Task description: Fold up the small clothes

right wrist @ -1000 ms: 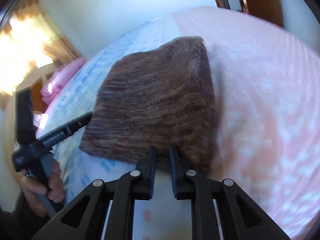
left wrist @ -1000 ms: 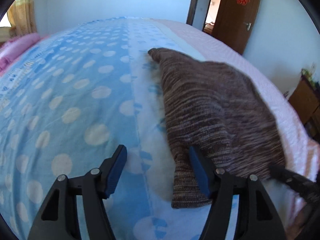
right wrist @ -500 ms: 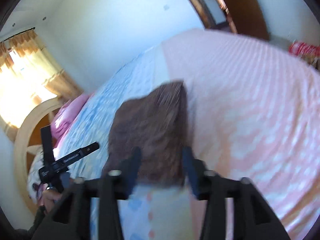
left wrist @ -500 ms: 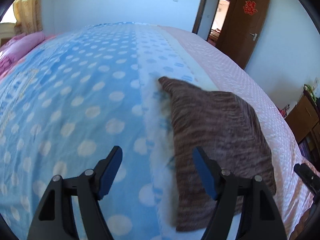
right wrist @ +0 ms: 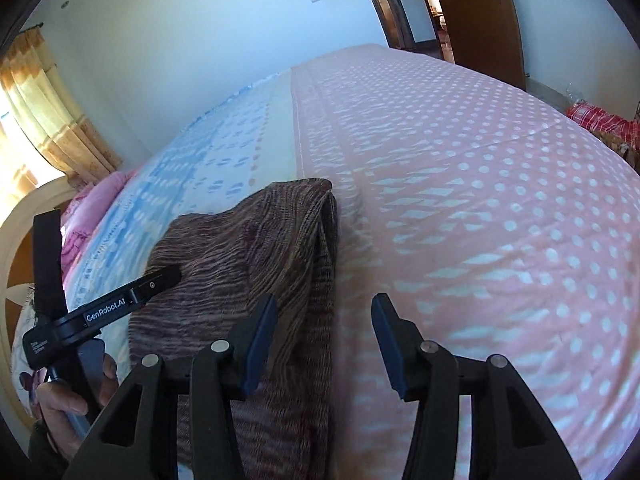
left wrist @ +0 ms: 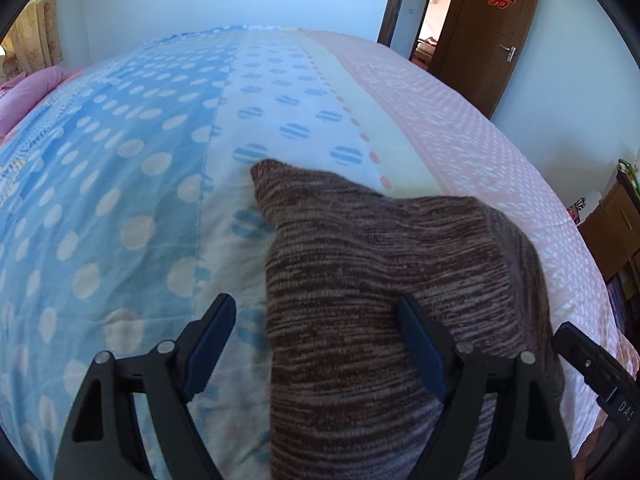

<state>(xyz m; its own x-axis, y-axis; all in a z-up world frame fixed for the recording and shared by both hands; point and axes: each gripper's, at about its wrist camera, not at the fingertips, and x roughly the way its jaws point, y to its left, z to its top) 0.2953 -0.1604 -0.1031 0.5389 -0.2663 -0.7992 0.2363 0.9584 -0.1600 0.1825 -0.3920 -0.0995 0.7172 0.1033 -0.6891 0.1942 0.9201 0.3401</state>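
A brown knit garment (left wrist: pixel 380 280) lies folded on the bed, partly on the blue-dotted side and partly on the pink side. My left gripper (left wrist: pixel 316 340) hovers over its near left part, and its jaws are opening. The garment's left edge runs between the fingers, and the pads do not press on it. My right gripper (right wrist: pixel 324 340) stands open above the garment's (right wrist: pixel 240 260) right edge, where a fold of the knit stands up. Its left finger (right wrist: pixel 260 336) is over the knit and its right finger is over the pink sheet. In the right wrist view a hand (right wrist: pixel 68 400) holds the left gripper (right wrist: pixel 160 280).
The bed sheet is blue with pale dots (left wrist: pixel 100 200) on the left and pink (right wrist: pixel 480 220) on the right. Pink bedding (left wrist: pixel 24 92) lies at the far left. A brown door (left wrist: pixel 492 32) stands open at the back. A wooden cabinet (left wrist: pixel 612 232) stands at the right.
My right gripper went from shut at the garment's near edge to open and drew back. The left jaws widened, and that gripper shifted right over the garment.
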